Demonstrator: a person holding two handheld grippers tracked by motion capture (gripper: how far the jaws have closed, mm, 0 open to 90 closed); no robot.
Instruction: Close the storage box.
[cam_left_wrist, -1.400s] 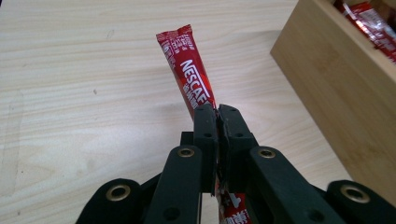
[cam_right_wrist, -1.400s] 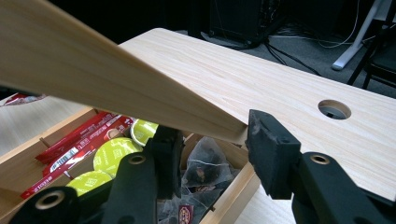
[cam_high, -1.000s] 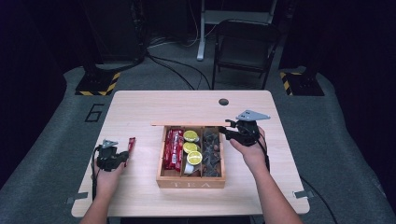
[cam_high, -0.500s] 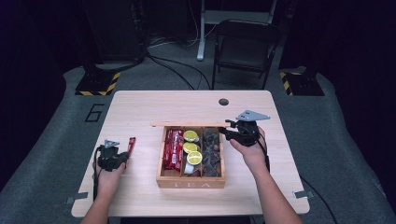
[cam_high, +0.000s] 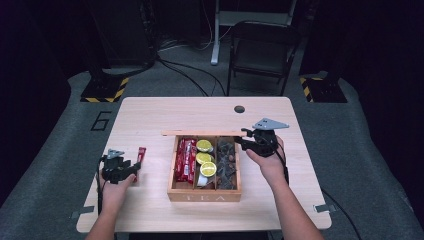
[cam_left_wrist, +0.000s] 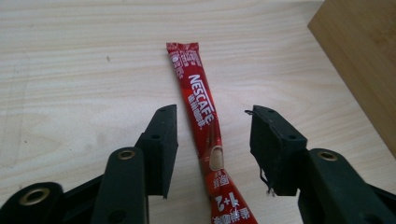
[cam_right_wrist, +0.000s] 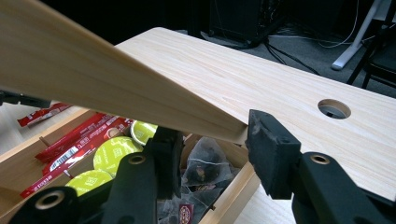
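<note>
The left tongs (cam_left_wrist: 212, 149) have just been opening, and their jaws now stand apart on either side of the red Nescafé coffee stick sachet (cam_left_wrist: 201, 122), which lies flat on the pale wooden worktop (cam_high: 150, 115) (no pad touching it). The right tongs (cam_right_wrist: 212, 149) are clamped on the thin wooden lid (cam_right_wrist: 93, 79), holding it raised over the compartmented wooden tea box (cam_high: 204, 194).

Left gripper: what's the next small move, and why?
Probably lift the left gripper straight up and back off the red Nescafe stick packet. Its jaws have just been opening and now stand clear on either side of the packet, which lies flat on the light wooden table beside the wooden compartment box. Meanwhile the right gripper holds the thin wooden lid up.
</note>
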